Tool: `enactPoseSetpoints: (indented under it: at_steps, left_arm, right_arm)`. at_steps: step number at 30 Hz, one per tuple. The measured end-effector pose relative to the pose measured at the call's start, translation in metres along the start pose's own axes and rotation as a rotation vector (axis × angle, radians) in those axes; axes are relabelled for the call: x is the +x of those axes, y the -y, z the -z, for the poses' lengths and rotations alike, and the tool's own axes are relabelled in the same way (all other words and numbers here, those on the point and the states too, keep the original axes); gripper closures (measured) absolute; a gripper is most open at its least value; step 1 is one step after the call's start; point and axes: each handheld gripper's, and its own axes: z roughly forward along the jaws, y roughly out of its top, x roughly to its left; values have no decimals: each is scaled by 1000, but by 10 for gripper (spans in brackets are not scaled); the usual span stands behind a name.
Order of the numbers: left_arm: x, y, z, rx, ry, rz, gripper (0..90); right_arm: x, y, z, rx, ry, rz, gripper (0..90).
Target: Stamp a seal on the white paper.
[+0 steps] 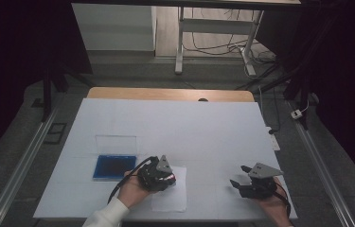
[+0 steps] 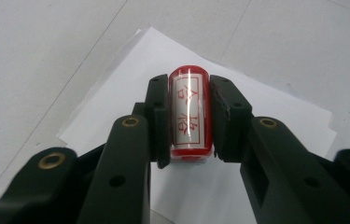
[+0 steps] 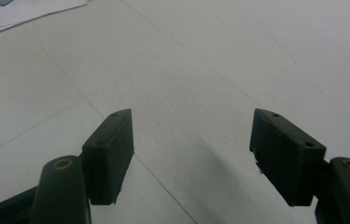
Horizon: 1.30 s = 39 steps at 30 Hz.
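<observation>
the left gripper (image 2: 189,116) pinches a red stamp (image 2: 190,114) squarely between its two pads, lengthwise along the jaws above a paper sheet (image 2: 266,107), while the right gripper (image 3: 191,154) rests with jaws spread wide, nothing between them, over the bare white table (image 3: 238,56).

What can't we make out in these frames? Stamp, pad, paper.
- Stamp, left gripper view: its printing face points away; whether it touches the paper sheet is hidden by the left hand-held gripper.
- Stamp, high view: too small, mostly covered by the left hand-held gripper.
- Blue ink pad, high view: surface too dark to read.
- Paper sheet, left gripper view: area under the stamp hidden, so any mark is unknown.
</observation>
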Motion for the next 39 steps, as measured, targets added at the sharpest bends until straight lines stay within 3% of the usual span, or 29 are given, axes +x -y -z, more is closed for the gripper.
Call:
enactPoseSetpoints:
  at_steps: [10, 39]
  left_arm:
    - [-3, -1, -4, 19, -15, -12, 706]
    - [-3, 4, -5, -11, -21, -29, 707]
  right_arm:
    - [1, -1, -1, 2, -3, 3, 299]
    - [3, -3, 0, -6, 0, 9, 300]
